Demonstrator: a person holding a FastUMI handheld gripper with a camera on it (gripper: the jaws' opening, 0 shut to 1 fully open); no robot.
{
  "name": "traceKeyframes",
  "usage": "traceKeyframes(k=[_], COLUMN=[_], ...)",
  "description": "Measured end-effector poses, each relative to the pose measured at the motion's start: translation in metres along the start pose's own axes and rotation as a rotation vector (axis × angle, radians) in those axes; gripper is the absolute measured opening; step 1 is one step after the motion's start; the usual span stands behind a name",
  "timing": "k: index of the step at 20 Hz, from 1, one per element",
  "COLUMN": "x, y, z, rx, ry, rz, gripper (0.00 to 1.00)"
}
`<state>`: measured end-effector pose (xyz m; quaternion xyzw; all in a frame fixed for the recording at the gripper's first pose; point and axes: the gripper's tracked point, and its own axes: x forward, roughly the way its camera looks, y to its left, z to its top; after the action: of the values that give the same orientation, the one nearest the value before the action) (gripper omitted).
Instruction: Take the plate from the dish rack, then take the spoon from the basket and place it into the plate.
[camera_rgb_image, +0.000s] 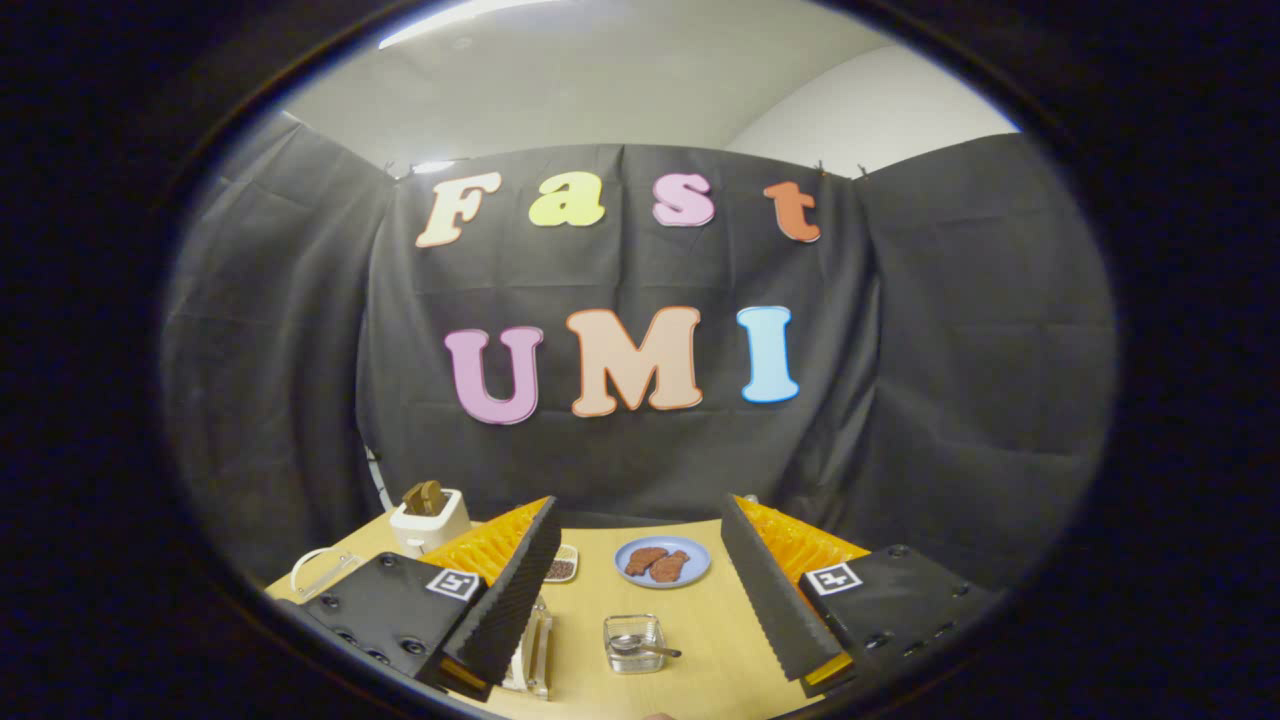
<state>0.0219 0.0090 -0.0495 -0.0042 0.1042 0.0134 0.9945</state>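
My gripper (638, 508) is held above the near part of a wooden table (720, 640), open, with nothing between its fingers. Between the fingers, low and close, a small clear basket (634, 643) holds a metal spoon (640, 646) whose handle points right. Just left of the basket stands a clear dish rack (538, 645), partly hidden behind the left finger (510, 600). Something pale sits in the rack, but I cannot tell whether it is the plate.
A blue plate (662, 561) with two brown food pieces lies farther back between the fingers. A small dish (562, 568) of dark bits sits to its left. A white toaster (430, 520) with toast and a white handled item (322, 572) stand at the far left.
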Motion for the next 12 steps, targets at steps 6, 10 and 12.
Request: traceKeyframes(k=[6,10,12], x=[0.026,0.041,0.046], y=[0.059,0.083,0.098], z=[-0.030,-0.046,-0.058], rx=[-0.162,-0.306,-0.341], ry=[0.127,0.216,0.269], rz=[0.090,0.097,0.118], gripper=[1.00,1.00,1.00])
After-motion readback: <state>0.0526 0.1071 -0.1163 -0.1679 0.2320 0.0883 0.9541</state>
